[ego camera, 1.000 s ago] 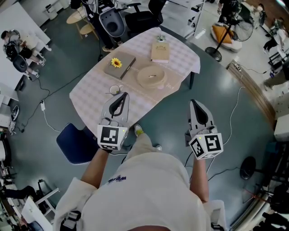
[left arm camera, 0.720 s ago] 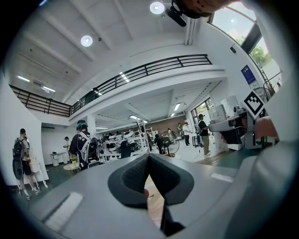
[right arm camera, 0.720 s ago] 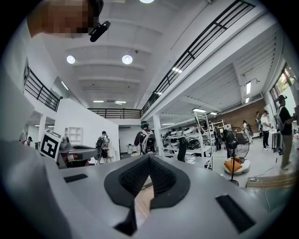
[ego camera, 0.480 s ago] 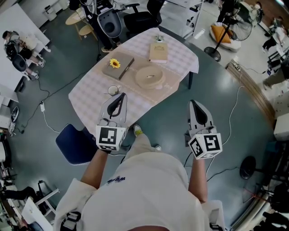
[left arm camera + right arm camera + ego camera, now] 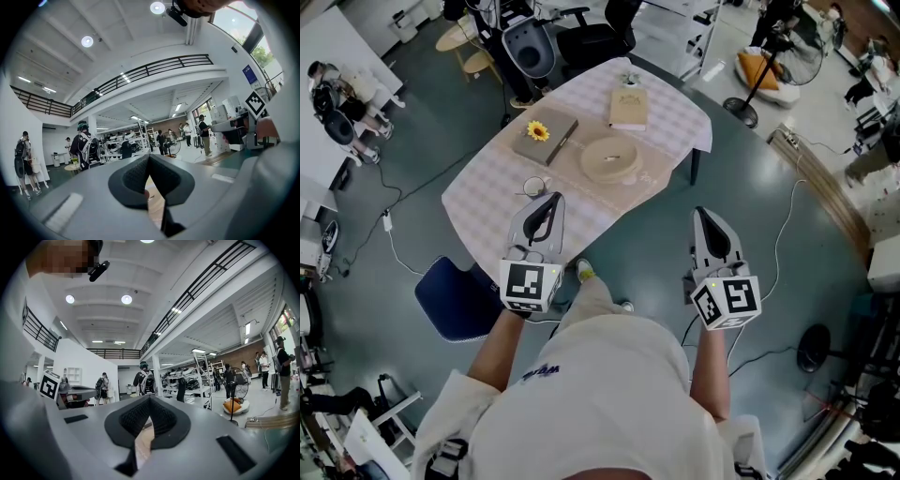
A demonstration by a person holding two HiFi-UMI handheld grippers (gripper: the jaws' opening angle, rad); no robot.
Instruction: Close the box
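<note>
A table [image 5: 487, 211] under a pale checked cloth stands ahead of me. On it lie a flat grey box [image 5: 551, 141] with a sunflower on top, a round beige box [image 5: 612, 159] and a tan box [image 5: 630, 111] at the far end. My left gripper [image 5: 553, 200] hovers over the table's near edge, level, jaws shut and empty. My right gripper [image 5: 705, 214] hangs off the table's right side over the floor, also shut with nothing in it. In the left gripper view the left gripper [image 5: 148, 157] faces a hall; the right gripper [image 5: 150, 398] does too.
A small glass [image 5: 536, 187] sits on the cloth just beyond the left gripper. A dark blue stool [image 5: 455, 300] stands at the table's near left. Office chairs [image 5: 534, 47] stand behind the table. Cables [image 5: 787, 234] run across the floor at the right.
</note>
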